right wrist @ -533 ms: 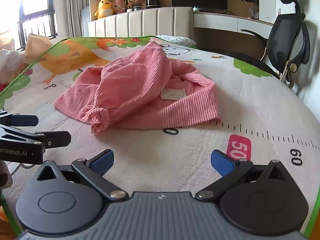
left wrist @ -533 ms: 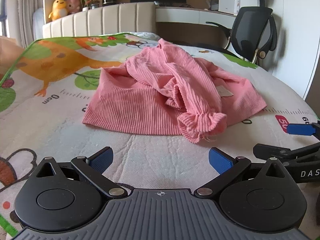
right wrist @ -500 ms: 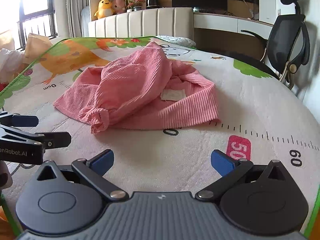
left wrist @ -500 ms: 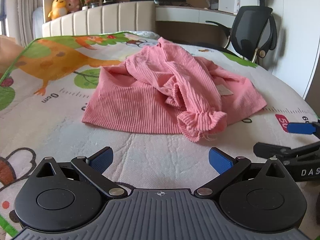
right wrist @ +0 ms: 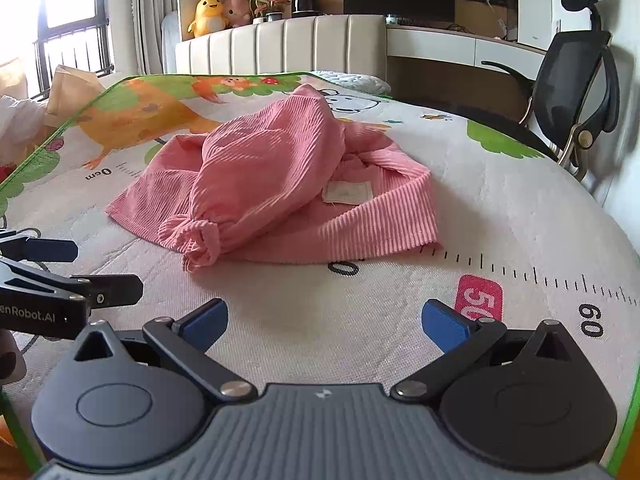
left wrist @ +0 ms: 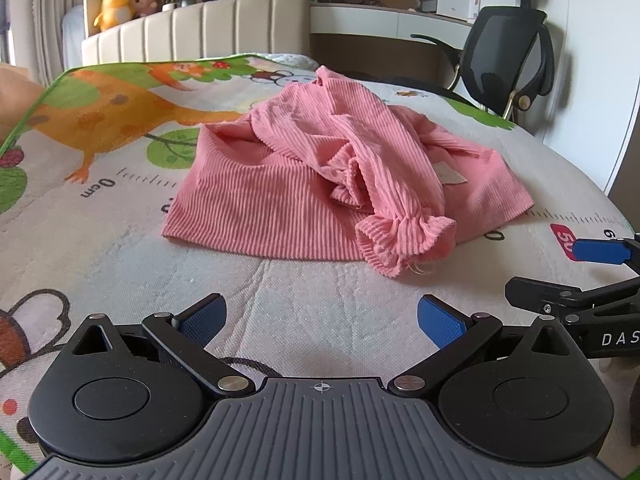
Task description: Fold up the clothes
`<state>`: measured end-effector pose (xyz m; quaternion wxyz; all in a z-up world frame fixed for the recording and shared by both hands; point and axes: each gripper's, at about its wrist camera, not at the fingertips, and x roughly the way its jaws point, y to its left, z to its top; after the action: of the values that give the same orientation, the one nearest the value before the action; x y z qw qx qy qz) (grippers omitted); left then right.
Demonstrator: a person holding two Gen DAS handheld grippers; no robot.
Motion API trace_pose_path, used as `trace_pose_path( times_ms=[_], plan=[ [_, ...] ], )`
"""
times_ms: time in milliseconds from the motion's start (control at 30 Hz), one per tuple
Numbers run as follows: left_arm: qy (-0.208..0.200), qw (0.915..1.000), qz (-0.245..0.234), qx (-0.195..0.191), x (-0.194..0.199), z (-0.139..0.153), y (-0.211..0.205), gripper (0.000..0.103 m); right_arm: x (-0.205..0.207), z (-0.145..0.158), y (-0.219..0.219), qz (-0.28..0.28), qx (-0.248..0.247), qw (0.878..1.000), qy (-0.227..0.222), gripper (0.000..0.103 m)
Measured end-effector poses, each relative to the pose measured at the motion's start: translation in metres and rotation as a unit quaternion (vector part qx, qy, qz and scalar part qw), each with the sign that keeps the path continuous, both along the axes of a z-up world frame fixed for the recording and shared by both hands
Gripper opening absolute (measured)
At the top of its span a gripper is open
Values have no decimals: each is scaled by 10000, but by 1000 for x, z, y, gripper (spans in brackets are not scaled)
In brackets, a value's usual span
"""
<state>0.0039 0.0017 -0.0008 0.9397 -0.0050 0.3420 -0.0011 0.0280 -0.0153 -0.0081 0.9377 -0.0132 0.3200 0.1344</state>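
In the left wrist view, the left gripper fills the bottom of the frame, its blue-padded fingers spread wide with nothing between them. Above it, at the centre of the frame, a crumpled pink ribbed long-sleeved top lies on a cartoon-printed play mat with a ruler scale. One sleeve with a gathered, frilled cuff trails toward the lower right of the heap (a few loose threads hang from it). The right gripper enters at the right edge, apart from the garment. A black mesh office chair stands in the upper right.

In the right wrist view, the right gripper sits at the bottom, fingers likewise spread and holding nothing. The pink top rests at mid-frame on the mat, a pale fabric label showing on its right half. The left gripper reaches in from the left edge, near the cuff but not touching. A yellow duck plush toy sits on the shelf at upper left.
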Motion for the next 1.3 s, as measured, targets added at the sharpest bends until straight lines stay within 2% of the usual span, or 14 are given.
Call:
trace_pose_path(
  times_ms=[1300],
  plan=[
    [123,9999,4,-27,1,-3,0,103,0,-7,-2,-150,71,9999,18,103]
  ],
)
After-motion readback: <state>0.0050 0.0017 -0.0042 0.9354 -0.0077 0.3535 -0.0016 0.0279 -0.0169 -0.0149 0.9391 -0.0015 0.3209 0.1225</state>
